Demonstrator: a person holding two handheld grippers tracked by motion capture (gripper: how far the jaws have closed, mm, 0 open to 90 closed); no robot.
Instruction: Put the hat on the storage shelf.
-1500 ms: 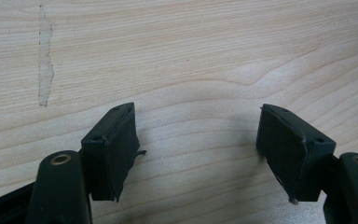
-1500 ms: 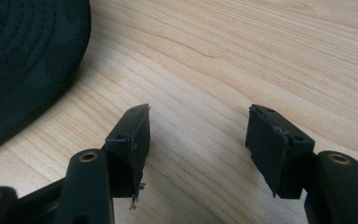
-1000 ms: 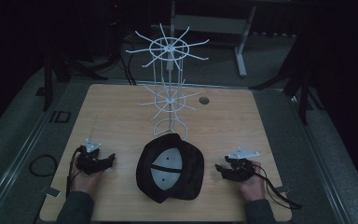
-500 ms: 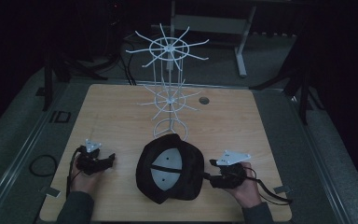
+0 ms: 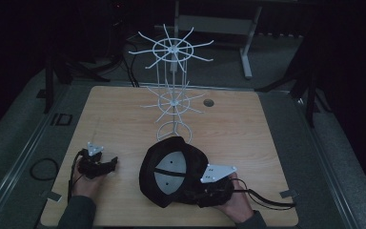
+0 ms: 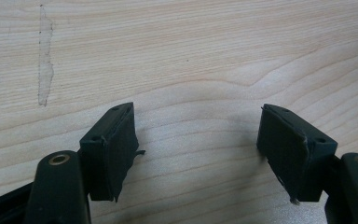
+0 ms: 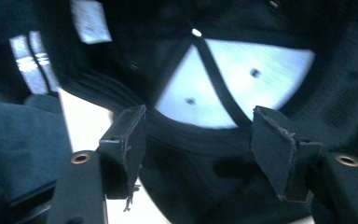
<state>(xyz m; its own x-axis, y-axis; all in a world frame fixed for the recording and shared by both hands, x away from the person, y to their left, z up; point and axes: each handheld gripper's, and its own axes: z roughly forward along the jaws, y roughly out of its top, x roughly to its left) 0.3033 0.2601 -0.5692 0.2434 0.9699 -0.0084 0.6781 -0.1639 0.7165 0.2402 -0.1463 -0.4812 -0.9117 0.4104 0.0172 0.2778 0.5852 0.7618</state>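
A black cap (image 5: 174, 169) lies upside down on the wooden table (image 5: 248, 129), its pale inner panels (image 7: 242, 79) facing up. My right gripper (image 5: 198, 193) is at the cap's near right edge. Its jaws are open and straddle the cap's rim (image 7: 196, 149) without closing on it. My left gripper (image 5: 110, 164) rests on the table to the left of the cap, apart from it. It is open too, with bare wood (image 6: 196, 135) between its fingers.
A white wire display stand (image 5: 173, 90) with two tiers of radiating hooks rises just behind the cap. A small round hole (image 5: 208, 102) sits in the table to the stand's right. Dark floor, cables and metal legs surround the table.
My right gripper has moved left and nearer to the cap, from clear of it to over its rim. The left gripper has stayed put.
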